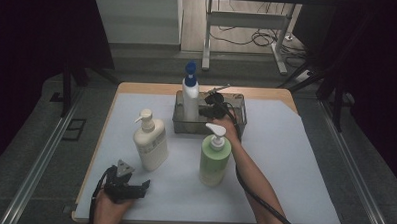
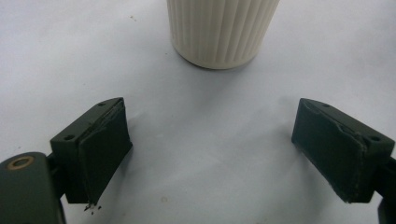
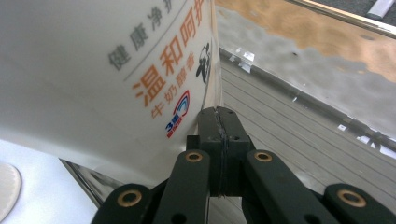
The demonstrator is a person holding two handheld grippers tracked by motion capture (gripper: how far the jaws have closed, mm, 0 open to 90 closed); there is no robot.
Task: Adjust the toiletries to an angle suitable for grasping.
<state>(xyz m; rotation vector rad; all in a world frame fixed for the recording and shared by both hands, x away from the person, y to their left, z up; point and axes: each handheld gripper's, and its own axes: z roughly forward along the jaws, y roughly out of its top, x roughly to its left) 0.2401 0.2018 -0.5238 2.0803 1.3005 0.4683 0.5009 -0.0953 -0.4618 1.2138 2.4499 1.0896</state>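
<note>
White mat covered the tabletop (image 1: 284, 190), dark curtains around. Landmark: grey tray (image 1: 236, 124) at the far middle. Right gripper (image 1: 210, 105) sat over the tray, jaws pressed fully together, gripping nothing, just beside the white bottle with blue pump (image 1: 190, 94) standing in the tray's left part. Green pump bottle (image 1: 215, 157) stood near the tray on the person's side. Cream pump bottle (image 1: 150, 140) stood left of that. Left gripper (image 1: 143, 186) lay well apart from the tray at the near left edge, jaws spread wide, empty, facing the cream bottle's base.
</note>
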